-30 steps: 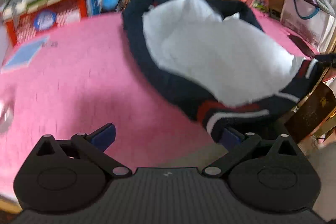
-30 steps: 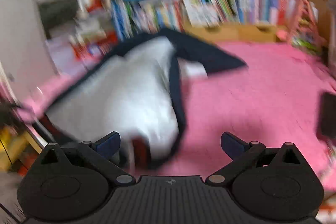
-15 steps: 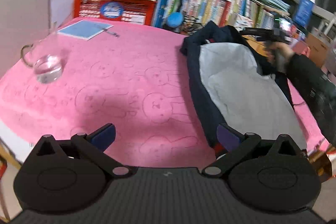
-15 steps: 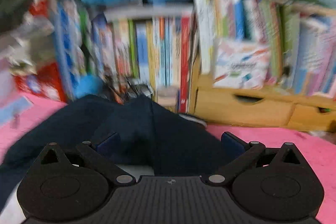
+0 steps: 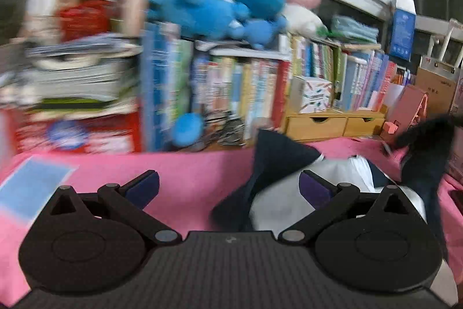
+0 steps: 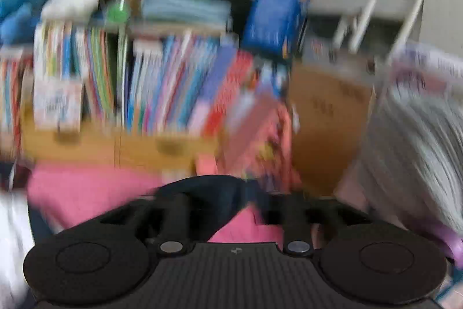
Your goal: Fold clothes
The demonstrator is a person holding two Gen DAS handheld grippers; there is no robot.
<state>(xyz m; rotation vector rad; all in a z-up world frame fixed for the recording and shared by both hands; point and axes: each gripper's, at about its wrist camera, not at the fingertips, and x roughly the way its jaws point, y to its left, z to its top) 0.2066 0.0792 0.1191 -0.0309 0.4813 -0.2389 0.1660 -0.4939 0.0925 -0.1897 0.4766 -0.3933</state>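
A navy jacket with a pale grey lining (image 5: 289, 187) lies on the pink table cover (image 5: 188, 178), right of centre in the left wrist view. My left gripper (image 5: 228, 187) is open and empty, just left of and near the jacket's edge. In the blurred right wrist view my right gripper (image 6: 222, 207) has its fingers drawn close together on a fold of navy cloth (image 6: 214, 190) of the jacket, held over the pink cover (image 6: 86, 193).
A bookshelf (image 5: 231, 94) packed with books, plush toys on top, stands behind the table. A blue booklet (image 5: 31, 187) lies at the left edge. Wooden drawers (image 5: 330, 123) and a cardboard box (image 6: 327, 118) stand at the back right.
Both grippers swung upward, views now face the bookshelf. The right gripper went from open to closed on navy cloth. The left gripper stayed open.
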